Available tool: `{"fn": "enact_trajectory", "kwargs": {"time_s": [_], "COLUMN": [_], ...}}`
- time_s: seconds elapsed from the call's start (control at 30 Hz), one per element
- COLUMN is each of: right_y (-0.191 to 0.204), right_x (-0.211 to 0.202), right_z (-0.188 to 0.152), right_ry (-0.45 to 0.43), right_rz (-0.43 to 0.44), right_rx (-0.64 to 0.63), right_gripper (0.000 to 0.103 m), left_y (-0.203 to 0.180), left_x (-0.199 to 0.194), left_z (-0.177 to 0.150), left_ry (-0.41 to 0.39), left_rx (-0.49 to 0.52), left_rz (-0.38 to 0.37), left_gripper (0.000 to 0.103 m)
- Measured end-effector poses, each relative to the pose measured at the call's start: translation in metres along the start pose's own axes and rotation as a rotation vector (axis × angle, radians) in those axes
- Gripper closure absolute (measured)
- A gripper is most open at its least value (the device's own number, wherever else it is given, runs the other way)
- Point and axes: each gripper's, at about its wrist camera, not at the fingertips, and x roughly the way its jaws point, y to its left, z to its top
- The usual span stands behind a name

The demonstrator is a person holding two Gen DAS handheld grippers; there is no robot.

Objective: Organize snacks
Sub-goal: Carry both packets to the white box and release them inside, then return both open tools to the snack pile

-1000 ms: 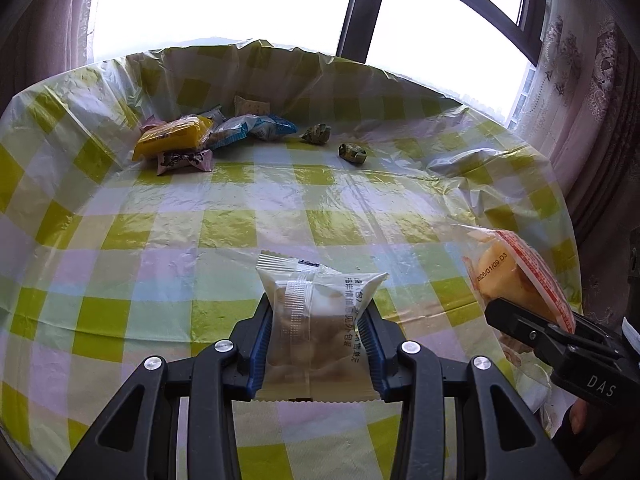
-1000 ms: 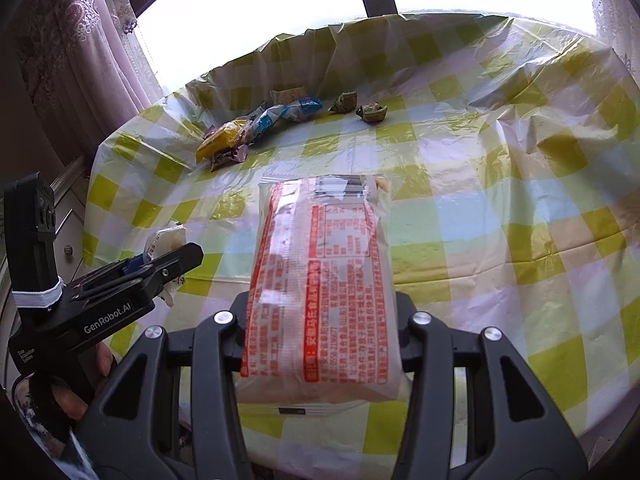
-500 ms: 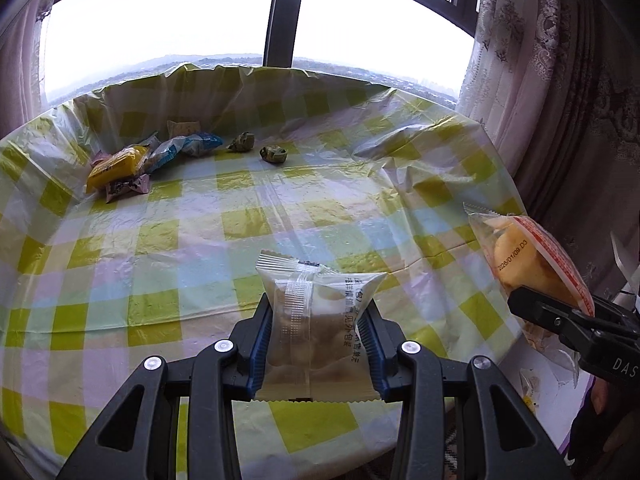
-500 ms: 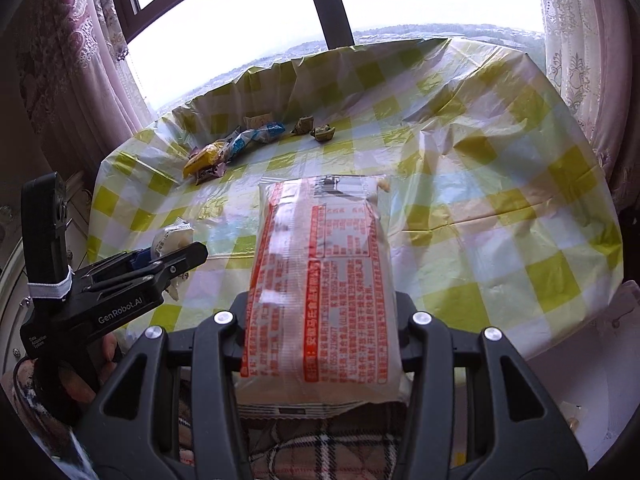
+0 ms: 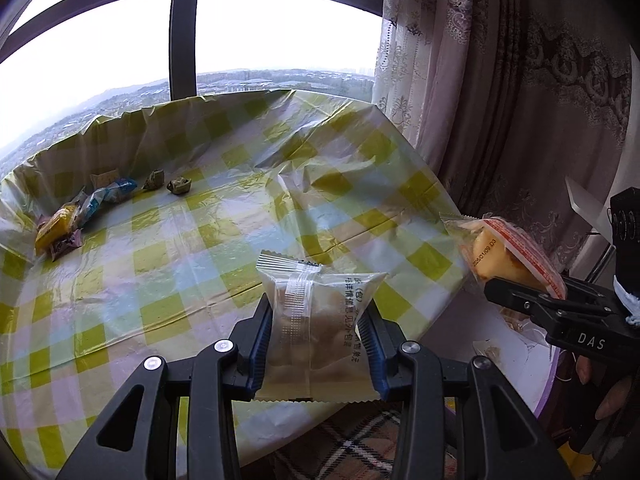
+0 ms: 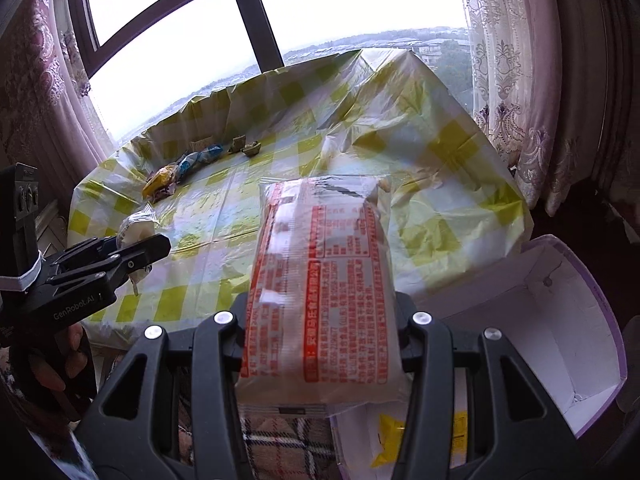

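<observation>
Now the worktop (image 5: 208, 264), under a checked cloth, is the largest thing, and beside its near right corner stands one open box (image 6: 568, 344), white inside.

One red packet (image 6: 324, 292) is held by the right gripper (image 6: 322, 344); its jaws are closed on the lower part of the packet, at both long sides. It is the biggest snack, soft and light I think, with a yellow cake inside that can crush, so a grip low on the sides is safer than on the film end.

One pale packet (image 5: 316, 320) sits in the left gripper (image 5: 316, 348), whose jaws press on its two sides near the bottom seam. The film looks smooth and maybe slippery; the contents look soft.

Both packets hang above the near edge of the worktop, close to the box.

Far at the back left lies a loose group of small snacks (image 5: 80, 216): about five wrapped ones together, and two little dark candies (image 5: 168, 184) just beside. They look very light.
</observation>
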Motion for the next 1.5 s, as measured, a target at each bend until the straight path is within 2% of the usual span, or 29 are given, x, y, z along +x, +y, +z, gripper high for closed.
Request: {"fn": "enact_trajectory", "kwargs": {"time_s": [0.33,0.57,0.67,0.73,0.77,0.8,0.9,0.97,1.1,1.2,1.33,1.4,1.5], "right_y": [-0.052,-0.085,-0.099,-0.110,-0.116,-0.121,-0.122,-0.112,-0.079,-0.043,0.013,0.039,0.071], "right_x": [-0.031,-0.042,-0.041,-0.039,-0.042,-0.046,-0.049,-0.042,-0.010,0.025,0.081,0.111,0.159], "right_z": [-0.011,-0.030,-0.036,-0.038,-0.038,-0.038,-0.031,-0.026,-0.014,-0.003,0.014,0.025,0.042], "right_ry": [-0.033,-0.002,0.035,0.069,0.064,0.045,0.022,0.027,0.060,0.108,0.180,0.208,0.248], "right_rz": [-0.101,-0.196,-0.234,-0.287,-0.323,-0.352,-0.349,-0.333,-0.248,-0.169,-0.057,-0.018,0.017], "right_rx": [0.072,0.078,0.101,0.127,0.145,0.163,0.177,0.153,0.098,0.028,-0.065,-0.114,-0.176], "right_gripper": [0.053,0.053,0.051,0.040,0.032,0.029,0.029,0.029,0.029,0.029,0.029,0.028,0.028], "left_y": [-0.047,-0.102,-0.118,-0.123,-0.122,-0.118,-0.091,-0.058,0.032,0.103,0.189,0.225,0.272], "left_x": [0.011,0.033,0.043,0.053,0.055,0.055,0.061,0.064,0.066,0.066,0.065,0.067,0.069], "left_z": [0.000,-0.011,-0.016,-0.018,-0.018,-0.018,-0.012,-0.008,-0.010,-0.017,-0.017,-0.018,-0.021], "left_ry": [0.045,0.123,0.152,0.188,0.193,0.187,0.165,0.134,0.082,0.064,0.060,0.067,0.103], "left_rx": [0.069,0.165,0.155,0.134,0.121,0.105,0.058,0.009,-0.124,-0.198,-0.240,-0.259,-0.302], "left_rz": [-0.145,-0.341,-0.503,-0.536,-0.537,-0.539,-0.468,-0.377,-0.172,0.023,0.251,0.330,0.401], "left_gripper": [0.061,0.060,0.058,0.035,0.030,0.026,0.025,0.025,0.021,0.020,0.020,0.020,0.020]}}
